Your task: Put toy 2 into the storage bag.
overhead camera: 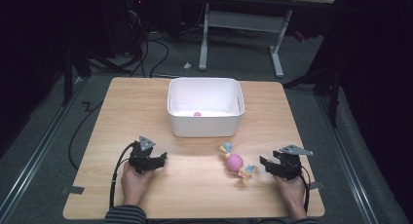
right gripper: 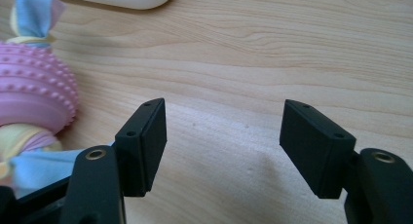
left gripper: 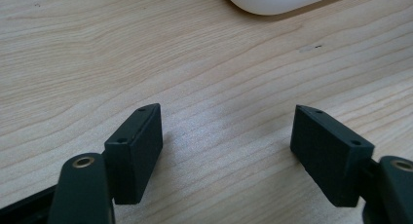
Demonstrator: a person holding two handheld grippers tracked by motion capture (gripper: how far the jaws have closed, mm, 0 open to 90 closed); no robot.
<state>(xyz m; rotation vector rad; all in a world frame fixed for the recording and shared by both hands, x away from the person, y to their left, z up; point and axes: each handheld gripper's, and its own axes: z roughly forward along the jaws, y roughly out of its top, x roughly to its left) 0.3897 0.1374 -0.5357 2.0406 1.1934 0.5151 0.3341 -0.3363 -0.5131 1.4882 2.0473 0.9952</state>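
High view: pink toy (overhead camera: 235, 163) just beside right hand-held gripper (overhead camera: 265, 164)

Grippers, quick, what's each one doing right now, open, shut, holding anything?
Left gripper: open, bare table between its jaws.
Right gripper: open, holding nothing; the pink toy lies beside it.

The left hand-held gripper (left gripper: 226, 136) holds its two black jaws wide apart over the bare wooden surface (left gripper: 146, 53), with nothing between them. At the top edge sits a rounded white corner, probably a bin (left gripper: 282, 0).
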